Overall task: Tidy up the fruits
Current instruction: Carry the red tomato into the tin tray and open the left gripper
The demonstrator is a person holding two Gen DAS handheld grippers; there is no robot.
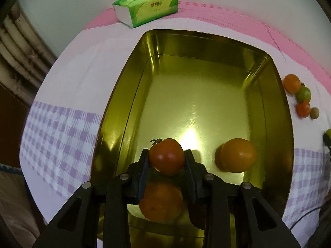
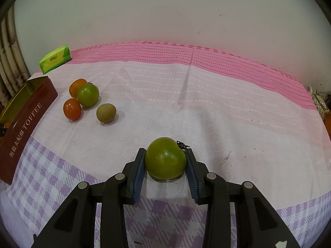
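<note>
Beside the "TOFFEE" tin [image 2: 31, 113], right tongs [image 2: 165, 163] clamping green tomato [image 2: 165, 159], left tongs [image 1: 166, 157] red tomato [image 1: 166, 156].

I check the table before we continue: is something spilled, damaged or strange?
Nothing spilled or damaged. Only the green tissue pack, by the far edge behind the gold tin, is no fruit; each claw holds a tomato.

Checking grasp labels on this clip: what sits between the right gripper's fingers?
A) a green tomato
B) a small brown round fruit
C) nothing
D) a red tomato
A: in the right wrist view the round green tomato sits on the cloth between the fingers of the right gripper, both blue pads against its sides; the red tomato is in the left gripper over the gold metal tin.
</note>
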